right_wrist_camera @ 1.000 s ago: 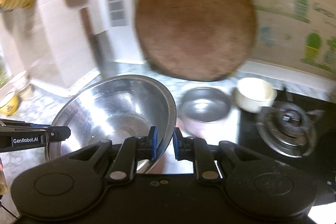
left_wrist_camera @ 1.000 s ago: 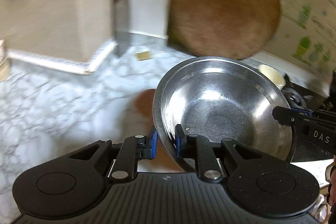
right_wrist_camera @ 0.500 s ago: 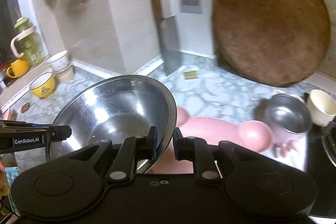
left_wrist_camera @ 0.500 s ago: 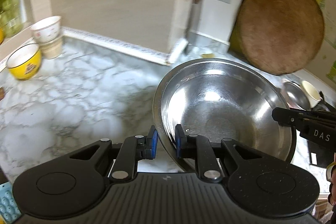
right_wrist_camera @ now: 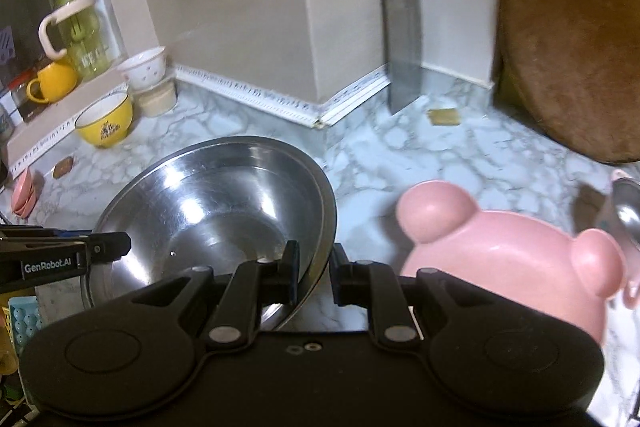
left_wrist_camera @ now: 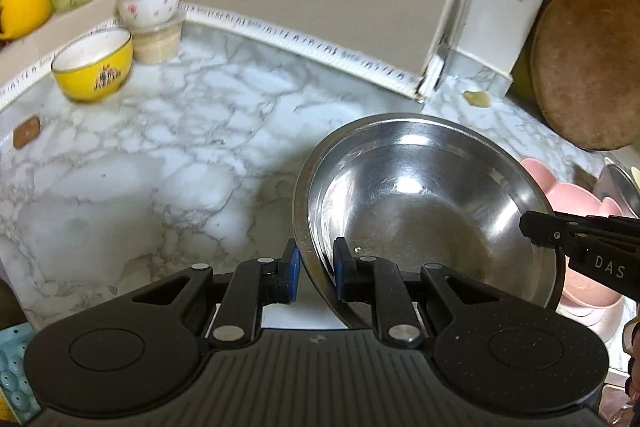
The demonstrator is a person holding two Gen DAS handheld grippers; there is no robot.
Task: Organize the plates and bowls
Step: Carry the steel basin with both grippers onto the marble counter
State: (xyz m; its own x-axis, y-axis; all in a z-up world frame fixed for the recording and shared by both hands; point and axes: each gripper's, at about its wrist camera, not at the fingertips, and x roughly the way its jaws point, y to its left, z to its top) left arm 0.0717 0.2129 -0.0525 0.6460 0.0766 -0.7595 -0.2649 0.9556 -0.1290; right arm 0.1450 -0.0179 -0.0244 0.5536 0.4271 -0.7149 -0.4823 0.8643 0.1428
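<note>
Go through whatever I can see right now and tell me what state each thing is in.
Steel bowl: empty, held by its rim on both sides.
Left gripper: shut on the rim.
Right gripper: shut on the opposite rim.
Yellow bowl: upright on the counter.
Pink plate: flat, empty.
Cleaver: propped against the wall.

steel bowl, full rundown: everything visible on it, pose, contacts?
The steel bowl is wide, shiny, round-bottomed, with a thin rolled rim, and looks empty. It is held tilted above the marble counter, with the left gripper and right gripper clamped on opposite sides of the rim. A pink bear-shaped plate lies beside it.
</note>
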